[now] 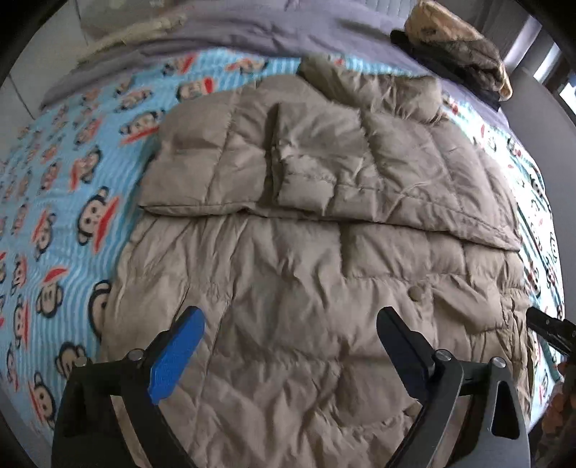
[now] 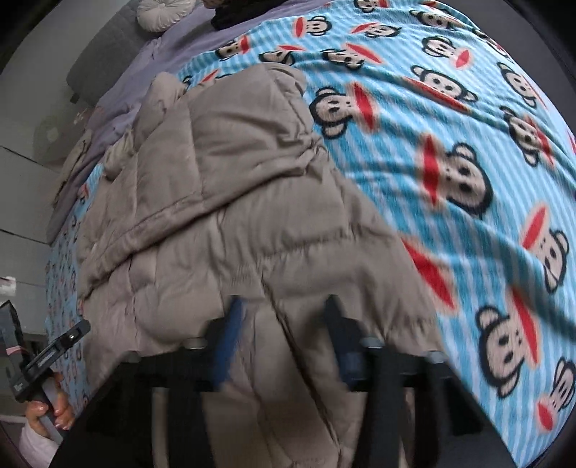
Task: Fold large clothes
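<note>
A tan quilted down jacket (image 1: 306, 180) lies spread on a blue monkey-print blanket (image 1: 72, 180), its upper part folded over the lower part with a sleeve laid across. My left gripper (image 1: 289, 313) hovers over the jacket's near half, open wide, with nothing between its blue-padded fingers (image 1: 176, 356). In the right wrist view the same jacket (image 2: 216, 216) runs along the blanket (image 2: 450, 144). My right gripper (image 2: 282, 302) is blurred, open, its jaws partly apart over the jacket's near edge with fabric below the gap. A hand (image 2: 54, 406) holds the left gripper's handle at the lower left.
A purple sheet (image 1: 252, 32) covers the far end of the bed. A pile of dark and tan clothing (image 1: 457, 46) sits at the far right corner. A round cushion (image 2: 162, 10) and a grey headboard (image 2: 104, 57) lie beyond. The bed's edge (image 2: 57, 288) drops off beside the jacket.
</note>
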Tool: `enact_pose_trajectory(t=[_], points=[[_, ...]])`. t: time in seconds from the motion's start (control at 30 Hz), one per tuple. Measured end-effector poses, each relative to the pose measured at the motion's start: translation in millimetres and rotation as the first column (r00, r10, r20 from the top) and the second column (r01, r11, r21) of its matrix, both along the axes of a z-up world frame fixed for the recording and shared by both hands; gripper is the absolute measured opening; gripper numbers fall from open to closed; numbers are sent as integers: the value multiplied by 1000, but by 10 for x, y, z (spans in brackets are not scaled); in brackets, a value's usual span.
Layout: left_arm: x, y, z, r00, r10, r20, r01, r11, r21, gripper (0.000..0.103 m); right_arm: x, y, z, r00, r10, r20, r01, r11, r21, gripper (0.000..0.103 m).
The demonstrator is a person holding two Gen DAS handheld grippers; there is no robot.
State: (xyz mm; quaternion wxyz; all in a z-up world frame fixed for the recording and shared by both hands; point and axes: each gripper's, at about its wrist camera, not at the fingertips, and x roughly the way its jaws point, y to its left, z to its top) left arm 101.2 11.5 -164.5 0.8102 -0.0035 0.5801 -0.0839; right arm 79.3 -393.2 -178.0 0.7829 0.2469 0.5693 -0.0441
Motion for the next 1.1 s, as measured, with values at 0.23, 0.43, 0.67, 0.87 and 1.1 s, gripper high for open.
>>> enact_pose_trajectory(t=[0.23,0.43,0.67,0.87,1.1], points=[[-341,-109,97,999,53,5,-53,998,25,97,-146,-36,75,998,55,3,-55,998,16,54],[-589,-171,186,997,78,-2,-78,996,47,97,-282,-28,201,996,89,24,-89,996,10,81],[-807,-19,209,996,70,-49,-68,997,39,97,-492,183,296,995,92,30,-92,995,-25,103],[-1051,250,347,997,39,-60,-35,997,67,97,-669,529,321,994,102,-23,-102,995,15,103],[-1337,661,411,995,29,-92,-20,996,88,97,-984,887,422,997,55,-53,-50,993,104,103]])
